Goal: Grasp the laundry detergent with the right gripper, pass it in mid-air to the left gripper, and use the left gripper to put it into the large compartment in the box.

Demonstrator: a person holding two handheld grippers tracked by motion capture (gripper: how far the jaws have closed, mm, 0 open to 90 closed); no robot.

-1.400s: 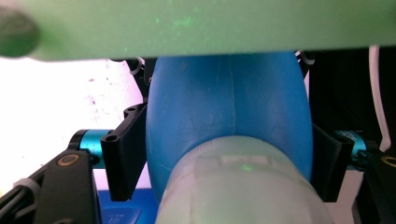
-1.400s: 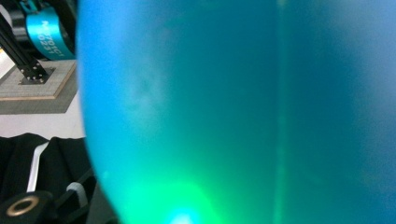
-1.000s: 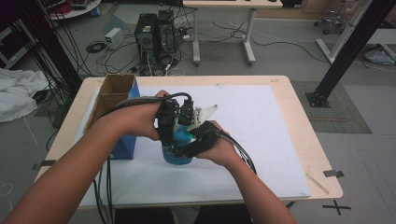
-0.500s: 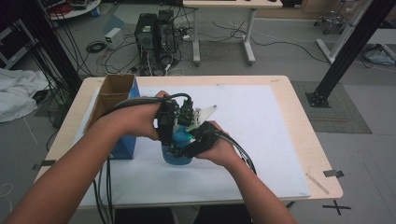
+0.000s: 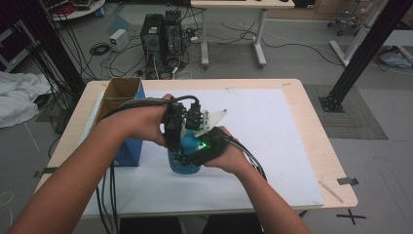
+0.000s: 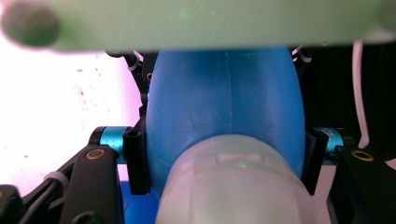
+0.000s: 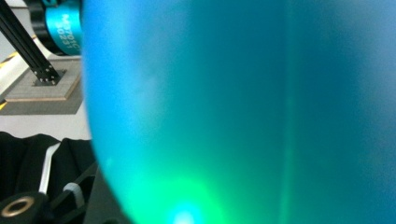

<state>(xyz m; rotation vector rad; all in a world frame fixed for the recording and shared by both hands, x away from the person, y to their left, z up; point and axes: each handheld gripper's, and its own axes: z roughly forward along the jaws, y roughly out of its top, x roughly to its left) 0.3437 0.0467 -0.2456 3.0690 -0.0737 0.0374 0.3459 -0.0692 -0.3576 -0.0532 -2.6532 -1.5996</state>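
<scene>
A blue bottle stands on the white mat at mid-table, between both hands. My left gripper comes down on it from above. In the left gripper view my left gripper has its black pads pressed on the two sides of the blue bottle, just past its pale translucent cap. My right gripper, its green light on, holds the bottle's body from the right side. In the right gripper view the blue bottle sits hard against the camera.
An open cardboard box with a blue side stands just left of the hands. The right gripper's grey plate juts up between the hands. Bare mat lies to the right. Cables trail off the table's front edge.
</scene>
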